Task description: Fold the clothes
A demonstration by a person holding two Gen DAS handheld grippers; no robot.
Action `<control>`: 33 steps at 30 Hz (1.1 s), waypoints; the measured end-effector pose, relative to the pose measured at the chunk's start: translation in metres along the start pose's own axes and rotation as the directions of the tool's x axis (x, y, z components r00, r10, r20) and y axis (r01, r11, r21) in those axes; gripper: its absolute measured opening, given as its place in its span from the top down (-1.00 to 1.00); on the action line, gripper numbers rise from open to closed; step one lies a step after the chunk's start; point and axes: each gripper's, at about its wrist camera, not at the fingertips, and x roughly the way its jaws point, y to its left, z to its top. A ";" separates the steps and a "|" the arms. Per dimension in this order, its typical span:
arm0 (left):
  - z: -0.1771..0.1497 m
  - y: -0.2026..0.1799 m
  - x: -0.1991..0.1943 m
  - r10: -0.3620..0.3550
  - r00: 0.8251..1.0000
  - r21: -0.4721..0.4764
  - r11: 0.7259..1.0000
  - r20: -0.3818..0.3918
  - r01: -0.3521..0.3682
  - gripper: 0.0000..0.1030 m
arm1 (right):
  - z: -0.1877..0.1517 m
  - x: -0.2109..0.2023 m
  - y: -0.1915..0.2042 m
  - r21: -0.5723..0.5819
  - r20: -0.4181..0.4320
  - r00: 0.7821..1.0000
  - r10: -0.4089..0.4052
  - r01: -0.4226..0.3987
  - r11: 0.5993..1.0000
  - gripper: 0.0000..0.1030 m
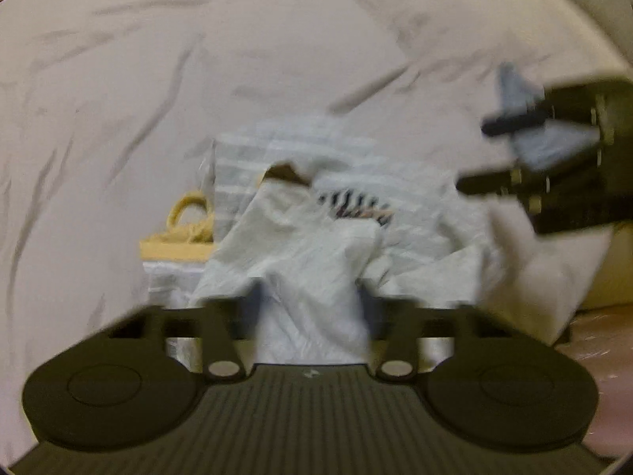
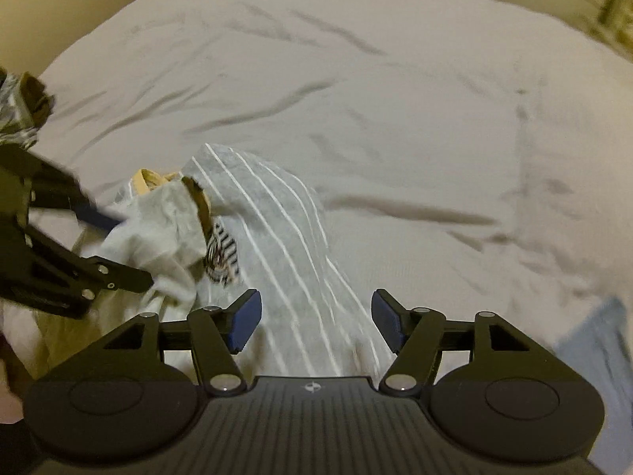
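Note:
A heap of clothes lies on the bed. On top is a crumpled white garment [image 1: 300, 245] [image 2: 158, 221], over a grey garment with thin white stripes [image 1: 245, 158] [image 2: 285, 237]. A yellow piece [image 1: 186, 217] [image 2: 148, 178] and a small black-and-white striped piece [image 1: 356, 204] [image 2: 221, 253] show in the heap. My left gripper [image 1: 312, 308] [image 2: 130, 245] is open, with a fold of the white garment lying between its fingers. My right gripper [image 2: 316, 320] [image 1: 486, 154] is open just above the grey striped garment, holding nothing.
A wrinkled white bedsheet [image 1: 198, 59] [image 2: 395, 118] covers the bed all around the heap. A light blue cloth [image 2: 597, 356] lies at the near right bed edge. Pinkish floor [image 1: 597, 340] shows beyond the bed's right edge. A patterned sleeve [image 2: 16, 118] is behind the left gripper.

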 end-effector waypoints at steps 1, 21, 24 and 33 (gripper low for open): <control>-0.004 0.002 -0.003 0.009 1.000 -0.014 1.000 0.002 -0.009 1.00 | 0.006 0.011 -0.001 -0.017 -0.005 1.000 0.031 -0.031 0.999 -0.28; -0.135 0.144 -0.127 0.266 0.960 -0.391 0.895 0.084 -0.214 1.00 | 0.006 0.006 0.004 0.087 0.002 1.000 0.025 -0.025 0.996 0.96; -0.134 0.143 -0.117 0.232 0.966 -0.374 0.911 0.110 -0.176 1.00 | -0.019 -0.029 0.000 0.124 0.023 0.997 -0.069 0.066 0.990 0.97; -0.071 0.140 -0.132 0.181 0.937 -0.215 0.969 0.299 -0.118 1.00 | -0.056 -0.103 -0.003 0.282 0.082 0.960 -0.267 0.235 0.930 0.97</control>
